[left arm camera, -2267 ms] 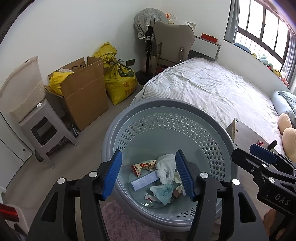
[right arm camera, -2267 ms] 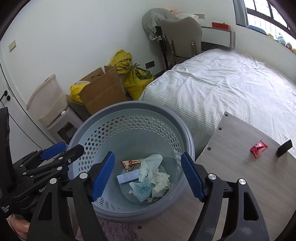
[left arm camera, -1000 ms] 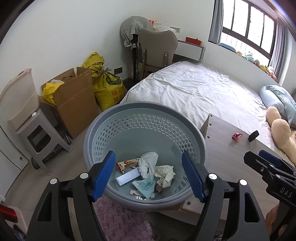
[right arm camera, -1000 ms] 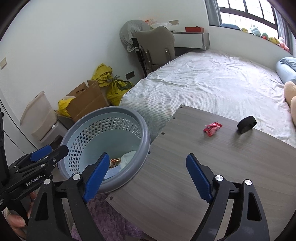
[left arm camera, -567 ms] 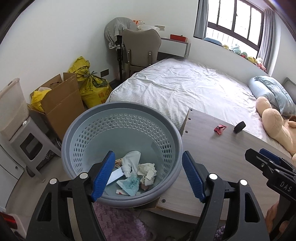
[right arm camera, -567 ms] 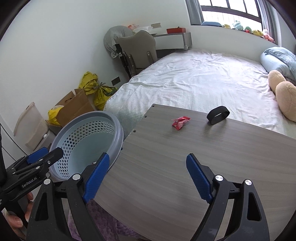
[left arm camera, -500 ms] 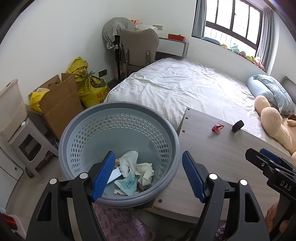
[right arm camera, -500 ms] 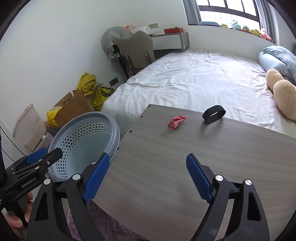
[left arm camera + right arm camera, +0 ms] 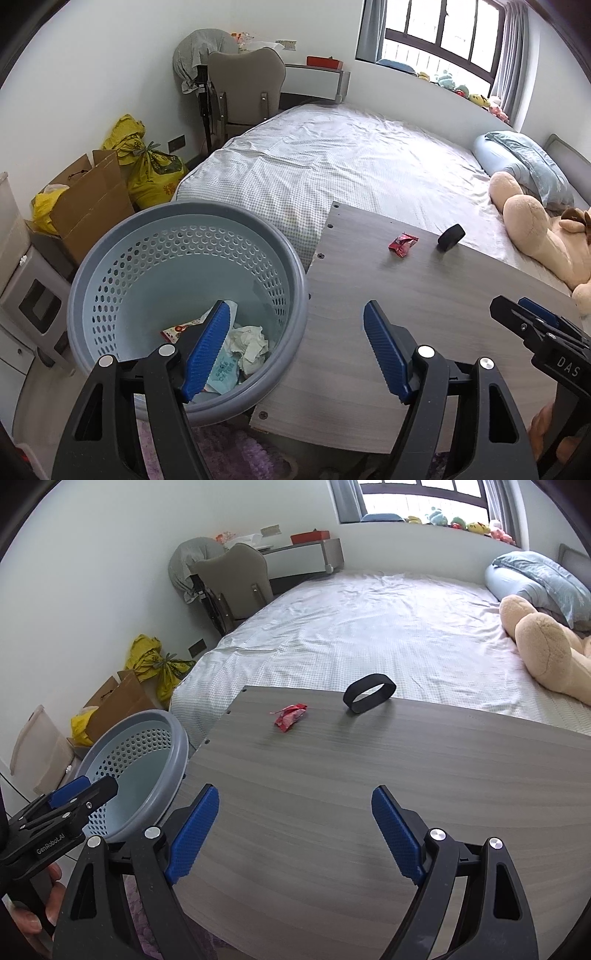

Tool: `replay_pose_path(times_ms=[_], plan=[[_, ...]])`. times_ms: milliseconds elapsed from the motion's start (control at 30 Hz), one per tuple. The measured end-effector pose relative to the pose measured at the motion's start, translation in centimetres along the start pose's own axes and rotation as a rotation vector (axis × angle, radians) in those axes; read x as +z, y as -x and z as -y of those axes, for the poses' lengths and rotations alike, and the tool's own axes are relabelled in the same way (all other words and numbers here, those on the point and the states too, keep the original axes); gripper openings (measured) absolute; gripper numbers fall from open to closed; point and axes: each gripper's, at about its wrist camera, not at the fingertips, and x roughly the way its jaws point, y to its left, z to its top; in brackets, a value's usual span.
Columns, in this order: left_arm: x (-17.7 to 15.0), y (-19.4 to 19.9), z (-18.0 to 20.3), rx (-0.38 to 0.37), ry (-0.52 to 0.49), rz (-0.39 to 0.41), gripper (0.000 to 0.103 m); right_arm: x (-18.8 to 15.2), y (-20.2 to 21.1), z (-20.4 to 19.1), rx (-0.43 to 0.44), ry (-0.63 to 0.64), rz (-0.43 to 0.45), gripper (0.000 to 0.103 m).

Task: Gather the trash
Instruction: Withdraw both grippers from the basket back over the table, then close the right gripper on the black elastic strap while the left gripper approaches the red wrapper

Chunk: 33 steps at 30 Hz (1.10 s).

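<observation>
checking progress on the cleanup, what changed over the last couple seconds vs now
Both views swung from the basket toward the table: the right gripper, earlier over the basket, is now over the tabletop, facing the red wrapper; the left gripper now straddles the basket rim and table edge. Nothing was grasped or released. Unchanged: both grippers open and empty, trash in the basket, wrapper and black band on the table.
</observation>
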Motion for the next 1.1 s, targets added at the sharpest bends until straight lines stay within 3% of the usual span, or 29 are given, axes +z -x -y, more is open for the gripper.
replay_pose_path(times_ms=[533, 1100], plan=[[3.5, -5.6, 6.2, -0.071, -0.064, -0.045, 0.072, 2.3, -3.1, 6.0, -0.072, -0.102, -0.025, 0.083], [5.5, -9.0, 5.1, -0.04, -0.044, -0.069, 0.072, 8.1, -12.3, 6.1, -0.147, -0.092, -0.054, 0.083]])
